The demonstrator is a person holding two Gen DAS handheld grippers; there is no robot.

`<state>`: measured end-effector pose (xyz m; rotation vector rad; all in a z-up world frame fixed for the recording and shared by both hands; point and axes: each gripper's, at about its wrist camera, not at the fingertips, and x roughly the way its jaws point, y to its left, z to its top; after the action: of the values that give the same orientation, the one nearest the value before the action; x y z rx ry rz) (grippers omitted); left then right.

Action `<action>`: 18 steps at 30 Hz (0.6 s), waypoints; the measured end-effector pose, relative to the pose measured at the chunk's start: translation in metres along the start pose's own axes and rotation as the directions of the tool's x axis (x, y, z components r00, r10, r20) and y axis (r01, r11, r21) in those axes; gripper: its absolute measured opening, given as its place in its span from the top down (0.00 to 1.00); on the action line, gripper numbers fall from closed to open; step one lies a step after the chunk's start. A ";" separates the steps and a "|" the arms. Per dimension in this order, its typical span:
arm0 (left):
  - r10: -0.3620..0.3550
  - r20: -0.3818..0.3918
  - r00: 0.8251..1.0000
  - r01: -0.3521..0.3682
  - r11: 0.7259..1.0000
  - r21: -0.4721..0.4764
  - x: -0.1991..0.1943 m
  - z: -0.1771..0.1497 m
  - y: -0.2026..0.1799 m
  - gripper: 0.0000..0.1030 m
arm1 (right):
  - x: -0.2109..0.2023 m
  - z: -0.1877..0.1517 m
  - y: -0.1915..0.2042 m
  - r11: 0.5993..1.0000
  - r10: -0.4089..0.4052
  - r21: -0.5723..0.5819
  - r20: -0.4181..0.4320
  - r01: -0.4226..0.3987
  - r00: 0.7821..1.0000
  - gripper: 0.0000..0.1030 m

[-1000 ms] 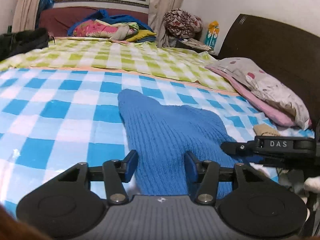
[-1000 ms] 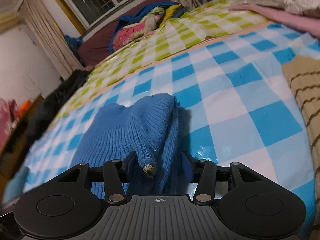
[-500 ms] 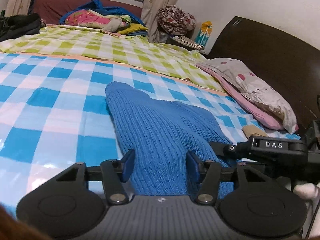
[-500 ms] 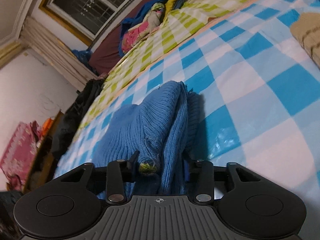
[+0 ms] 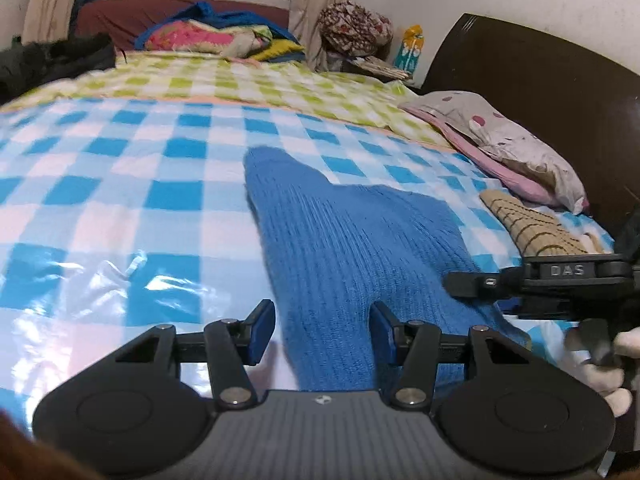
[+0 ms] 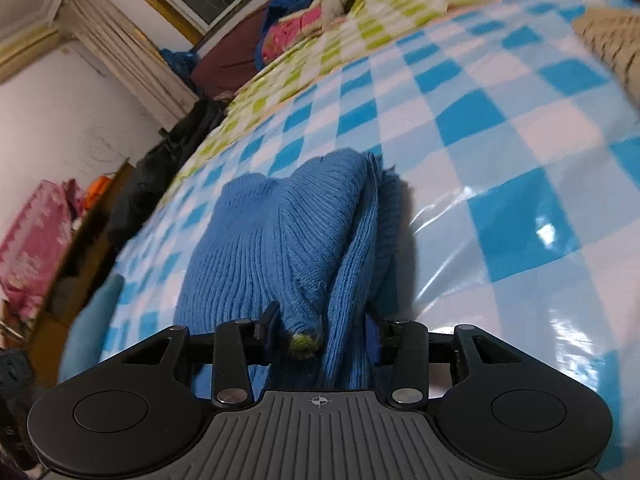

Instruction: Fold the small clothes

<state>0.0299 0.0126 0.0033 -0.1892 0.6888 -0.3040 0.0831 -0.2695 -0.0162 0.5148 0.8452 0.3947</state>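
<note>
Now blue knit garment between right jaws.

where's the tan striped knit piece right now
In the left wrist view the tan striped knit piece lies on the blue checked sheet at the right, between the blue sweater and the pink pillow.
</note>
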 end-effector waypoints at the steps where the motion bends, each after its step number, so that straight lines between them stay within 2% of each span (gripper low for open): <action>1: 0.009 0.012 1.000 -0.009 1.000 0.005 -0.003 0.003 -0.001 0.46 | -0.006 -0.001 0.002 1.000 -0.013 -0.006 0.016 0.013 1.000 0.60; 4: 0.040 0.075 0.996 -0.042 0.998 0.035 -0.015 0.016 -0.006 0.46 | -0.027 0.000 0.010 0.999 -0.037 -0.033 0.096 0.040 0.995 0.60; 7: 0.032 0.115 0.993 -0.040 0.997 0.064 -0.011 0.032 -0.016 0.46 | -0.033 0.008 0.020 0.997 -0.044 -0.063 0.159 0.054 0.986 0.60; 10: 0.069 0.133 0.989 -0.086 0.989 0.124 0.008 0.040 -0.028 0.46 | -0.021 0.018 0.032 0.993 -0.039 -0.104 0.167 0.057 0.985 0.64; 12: 0.092 0.120 0.989 -0.110 0.981 0.160 0.024 0.041 -0.033 0.46 | -0.005 0.023 0.035 0.993 -0.026 -0.114 0.151 0.044 0.988 0.70; 14: 0.120 0.090 0.989 -0.134 0.974 0.182 0.037 0.037 -0.034 0.46 | 0.011 0.025 0.033 0.989 -0.054 -0.130 0.138 0.072 0.989 0.76; 16: 0.134 0.064 0.989 -0.144 0.973 0.183 0.045 0.030 -0.031 0.44 | 0.021 0.023 0.024 0.988 -0.076 -0.126 0.125 0.092 0.989 0.82; 18: 0.132 0.063 0.989 -0.141 0.976 0.164 0.048 0.026 -0.028 0.43 | 0.023 0.021 0.014 0.990 -0.063 -0.120 0.125 0.078 0.990 0.84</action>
<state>0.0755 -0.0283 0.0020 0.0118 0.6181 -0.2231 0.1118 -0.2518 -0.0097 0.3881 0.7148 0.3456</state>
